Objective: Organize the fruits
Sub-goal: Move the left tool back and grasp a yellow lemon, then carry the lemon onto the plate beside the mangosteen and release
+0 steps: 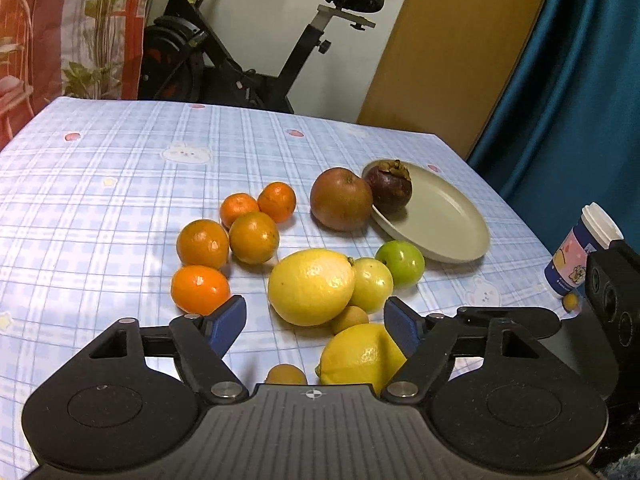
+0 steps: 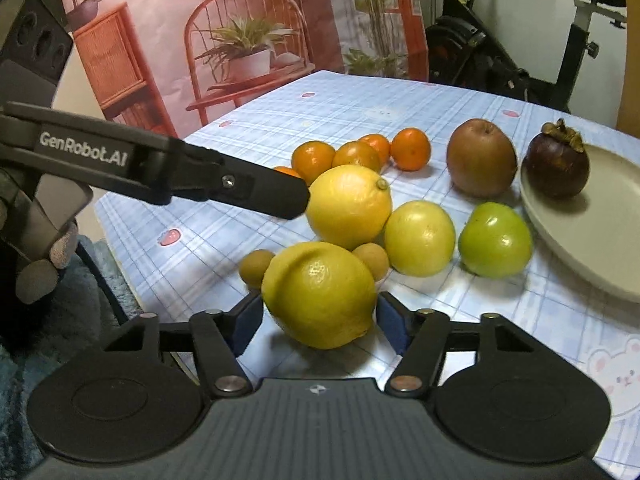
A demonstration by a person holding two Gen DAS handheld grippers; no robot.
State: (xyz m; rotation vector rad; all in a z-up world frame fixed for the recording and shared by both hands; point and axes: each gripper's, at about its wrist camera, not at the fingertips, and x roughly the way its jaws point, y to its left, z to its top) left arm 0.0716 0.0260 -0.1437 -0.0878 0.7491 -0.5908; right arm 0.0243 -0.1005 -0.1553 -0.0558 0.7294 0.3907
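Observation:
Fruits lie on a blue checked tablecloth [image 1: 120,184]. Several oranges [image 1: 253,237] sit left of a big lemon [image 1: 311,286]. A yellow-green fruit [image 1: 372,284], a green fruit [image 1: 401,263], a brown apple [image 1: 341,198] and a mangosteen [image 1: 389,186] on a beige plate [image 1: 452,220] are beyond. My left gripper [image 1: 316,320] is open above the table, with a second lemon [image 1: 360,356] by its right finger. My right gripper [image 2: 318,320] is open with that lemon [image 2: 320,294] between its blue pads; I cannot tell if they touch it. The left gripper [image 2: 288,196] shows beside the big lemon [image 2: 349,206].
Two small brown longans [image 2: 256,266] lie next to the near lemon. A paper cup [image 1: 580,248] stands at the table's right edge. An exercise bike [image 1: 248,48] and a blue curtain [image 1: 580,100] are behind the table. A printed backdrop [image 2: 240,40] hangs to the left.

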